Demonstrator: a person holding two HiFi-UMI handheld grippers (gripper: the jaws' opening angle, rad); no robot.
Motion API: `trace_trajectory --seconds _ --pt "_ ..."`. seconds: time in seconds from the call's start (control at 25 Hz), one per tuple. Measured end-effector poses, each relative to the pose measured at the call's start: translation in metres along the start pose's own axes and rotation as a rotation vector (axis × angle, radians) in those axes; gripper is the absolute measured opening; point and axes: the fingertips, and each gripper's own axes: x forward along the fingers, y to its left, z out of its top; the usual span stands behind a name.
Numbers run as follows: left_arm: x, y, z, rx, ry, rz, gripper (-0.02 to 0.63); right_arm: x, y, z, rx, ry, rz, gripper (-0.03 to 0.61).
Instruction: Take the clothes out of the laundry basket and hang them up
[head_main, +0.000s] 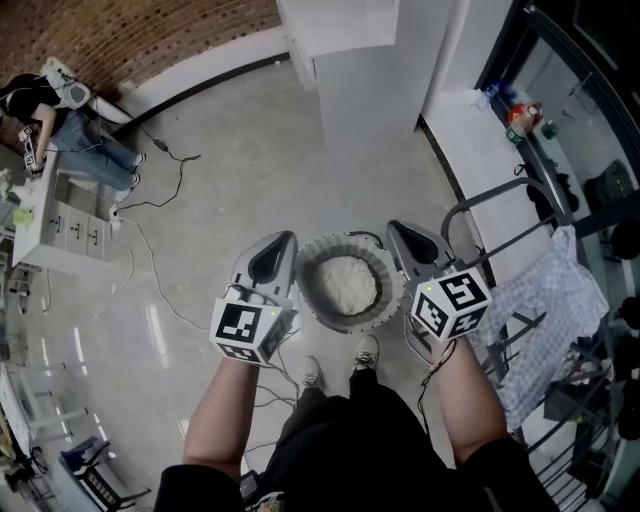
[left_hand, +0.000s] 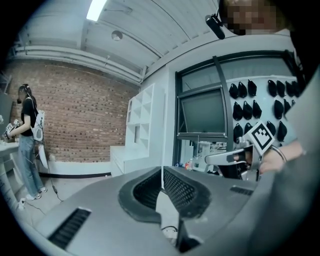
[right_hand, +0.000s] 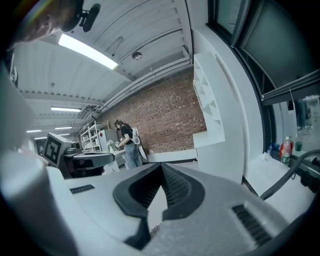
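A round grey laundry basket (head_main: 312, 262) stands on the floor just ahead of the person's feet, with a white garment (head_main: 347, 285) bunched inside. My left gripper (head_main: 282, 241) hovers by the basket's left rim, shut and holding nothing. By the right rim my right gripper (head_main: 396, 229) is likewise shut and holding nothing. In the left gripper view the jaws (left_hand: 162, 171) meet with nothing between them, and the right gripper view shows the same (right_hand: 161, 168). A metal drying rack (head_main: 500, 200) at the right carries a blue checked cloth (head_main: 545, 300).
A white pillar and shelf unit (head_main: 365, 70) rise beyond the basket. Black cables (head_main: 150, 205) trail over the glossy floor at the left. At the far left a person (head_main: 40, 110) stands by a white desk (head_main: 60, 230). A white ledge (head_main: 490, 150) runs under the window.
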Motion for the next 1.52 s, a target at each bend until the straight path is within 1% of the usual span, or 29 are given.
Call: trace_trajectory --seconds 0.2,0.44,0.6,0.76,0.8,0.88,0.92,1.0,1.12,1.16,1.2,1.36,1.52 --pt "0.010 -0.004 -0.016 -0.007 0.010 0.043 0.012 0.013 -0.013 -0.017 0.036 0.019 0.045 0.005" --pt "0.013 0.000 -0.030 0.007 0.013 0.073 0.014 0.031 -0.012 -0.043 0.053 0.057 0.085 0.006" --pt "0.012 0.008 -0.040 0.001 0.040 0.069 0.014 0.042 -0.005 -0.054 0.054 0.073 0.096 0.006" --pt "0.011 0.021 -0.051 0.008 0.028 0.057 0.014 0.054 0.003 -0.065 0.057 0.083 0.088 0.006" --pt "0.010 0.024 -0.054 0.004 0.038 0.048 0.014 0.057 0.005 -0.069 0.062 0.086 0.083 0.007" --pt "0.007 0.026 -0.062 -0.017 0.088 0.023 0.014 0.065 0.010 -0.080 0.078 0.093 0.074 0.008" --pt "0.007 0.027 -0.068 -0.027 0.111 0.009 0.014 0.069 0.012 -0.086 0.084 0.097 0.069 0.008" --pt "0.007 0.032 -0.080 -0.035 0.127 -0.011 0.014 0.076 0.015 -0.099 0.090 0.105 0.059 0.008" --pt "0.010 0.042 -0.100 -0.029 0.111 -0.029 0.015 0.085 0.017 -0.121 0.107 0.120 0.055 0.014" --pt "0.012 0.045 -0.106 -0.033 0.113 -0.035 0.015 0.087 0.016 -0.129 0.112 0.128 0.053 0.057" --pt "0.013 0.047 -0.113 -0.039 0.115 -0.040 0.017 0.090 0.015 -0.137 0.113 0.138 0.049 0.072" --pt "0.014 0.051 -0.144 -0.066 0.151 -0.064 0.071 0.096 0.013 -0.170 0.124 0.163 0.034 0.094" --pt "0.012 0.053 -0.185 -0.074 0.169 -0.061 0.107 0.101 0.012 -0.211 0.136 0.180 0.042 0.108"
